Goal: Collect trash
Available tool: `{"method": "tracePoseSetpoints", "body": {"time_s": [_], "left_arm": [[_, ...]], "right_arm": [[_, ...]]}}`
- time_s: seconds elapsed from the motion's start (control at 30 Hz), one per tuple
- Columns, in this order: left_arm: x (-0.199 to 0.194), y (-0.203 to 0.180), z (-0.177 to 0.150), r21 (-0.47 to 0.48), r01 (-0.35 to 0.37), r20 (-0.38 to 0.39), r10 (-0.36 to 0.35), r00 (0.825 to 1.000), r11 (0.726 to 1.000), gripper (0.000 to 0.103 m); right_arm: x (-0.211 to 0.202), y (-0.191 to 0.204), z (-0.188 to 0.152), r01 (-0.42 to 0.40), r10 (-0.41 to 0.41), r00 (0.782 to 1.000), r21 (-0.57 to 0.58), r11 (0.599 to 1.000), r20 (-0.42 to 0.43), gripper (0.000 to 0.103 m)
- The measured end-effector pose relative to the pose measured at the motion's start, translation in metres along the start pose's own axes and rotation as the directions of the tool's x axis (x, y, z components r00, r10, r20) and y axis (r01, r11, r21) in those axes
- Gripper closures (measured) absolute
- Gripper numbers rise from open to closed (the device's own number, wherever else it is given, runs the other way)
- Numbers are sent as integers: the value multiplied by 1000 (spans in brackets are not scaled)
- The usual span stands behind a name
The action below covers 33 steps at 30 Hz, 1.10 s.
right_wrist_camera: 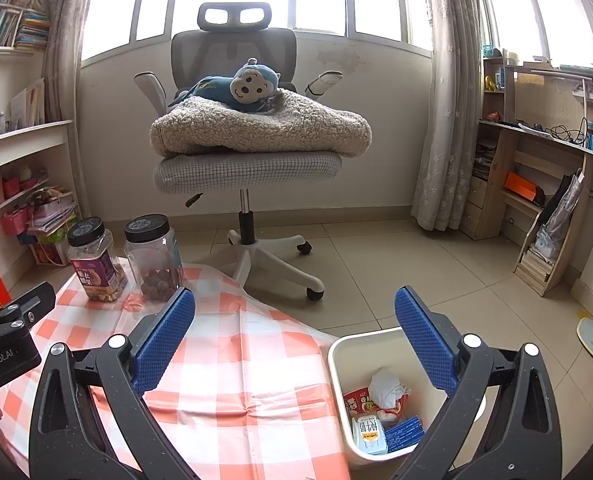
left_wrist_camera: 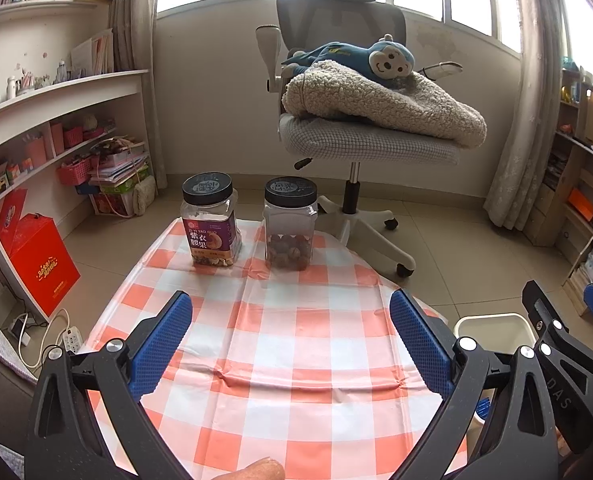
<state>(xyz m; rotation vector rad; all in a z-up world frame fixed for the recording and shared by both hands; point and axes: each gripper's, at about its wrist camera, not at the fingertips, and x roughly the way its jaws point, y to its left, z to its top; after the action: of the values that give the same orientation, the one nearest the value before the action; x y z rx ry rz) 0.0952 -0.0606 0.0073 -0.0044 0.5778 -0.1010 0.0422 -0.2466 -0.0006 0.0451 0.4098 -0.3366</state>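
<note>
A white trash bin [right_wrist_camera: 338, 354] stands on the floor at the table's right edge. It holds crumpled white paper [right_wrist_camera: 388, 390], a red wrapper [right_wrist_camera: 358, 400], a small carton [right_wrist_camera: 370, 432] and a blue packet [right_wrist_camera: 404, 432]. Its rim also shows in the left wrist view [left_wrist_camera: 492, 320]. My left gripper [left_wrist_camera: 290, 336] is open and empty above the orange-and-white checked tablecloth [left_wrist_camera: 280, 344]. My right gripper [right_wrist_camera: 294, 336] is open and empty, over the table's right edge and the bin. The right gripper shows at the right of the left wrist view [left_wrist_camera: 556, 320].
Two black-lidded plastic jars stand at the table's far edge: a labelled nut jar [left_wrist_camera: 210, 224] and a clear one [left_wrist_camera: 290, 228]. Behind them is an office chair [left_wrist_camera: 352, 140] with a fleece blanket and a blue monkey toy. Shelves line the left and right walls.
</note>
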Motion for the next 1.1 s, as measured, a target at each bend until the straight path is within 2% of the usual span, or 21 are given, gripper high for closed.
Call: {"method": "tracePoseSetpoints", "body": {"time_s": [0.53, 1.1], "left_arm": [[2, -5, -1, 22, -19, 1, 19, 1000, 1000, 7], [1, -4, -3, 16, 13, 21, -13, 1000, 1000, 9]], "right_arm": [[0, -1, -2, -5, 5, 1000, -9, 1000, -3, 7], [4, -7, -4, -16, 15, 999, -8, 1000, -29, 7]]}}
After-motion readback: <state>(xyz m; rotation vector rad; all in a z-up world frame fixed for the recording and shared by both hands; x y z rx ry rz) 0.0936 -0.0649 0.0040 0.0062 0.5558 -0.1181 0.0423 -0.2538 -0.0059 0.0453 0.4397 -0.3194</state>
